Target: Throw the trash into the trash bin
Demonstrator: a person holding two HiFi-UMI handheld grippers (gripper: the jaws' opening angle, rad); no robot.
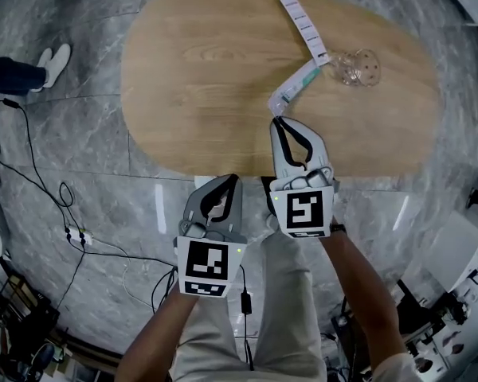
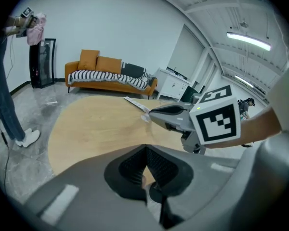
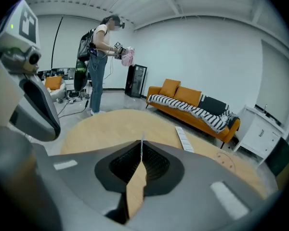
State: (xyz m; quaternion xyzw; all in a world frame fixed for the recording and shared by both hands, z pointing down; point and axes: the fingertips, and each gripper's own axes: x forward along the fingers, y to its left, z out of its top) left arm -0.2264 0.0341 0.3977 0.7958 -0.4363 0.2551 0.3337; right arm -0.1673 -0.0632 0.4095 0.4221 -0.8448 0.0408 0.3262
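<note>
An oval wooden table [image 1: 207, 70] carries a long white printed strip [image 1: 299, 18], a green-and-white wrapper strip [image 1: 296, 82] that meets it at an angle, and a clear plastic piece with holes [image 1: 357, 68]. My right gripper [image 1: 278, 120] is shut on the near end of the green-and-white wrapper. In the right gripper view a thin white sliver [image 3: 142, 144] stands pinched between the jaws of that gripper [image 3: 141, 150]. My left gripper [image 1: 236, 180] hangs over the table's near edge, shut with nothing in it [image 2: 145, 150]. No trash bin is in view.
Grey marble floor surrounds the table, with cables [image 1: 72, 229] at the left and equipment at the right edge. A person [image 3: 98, 57] stands beyond the table's far left side. An orange sofa [image 3: 192, 105] and a white cabinet [image 3: 260, 129] line the wall.
</note>
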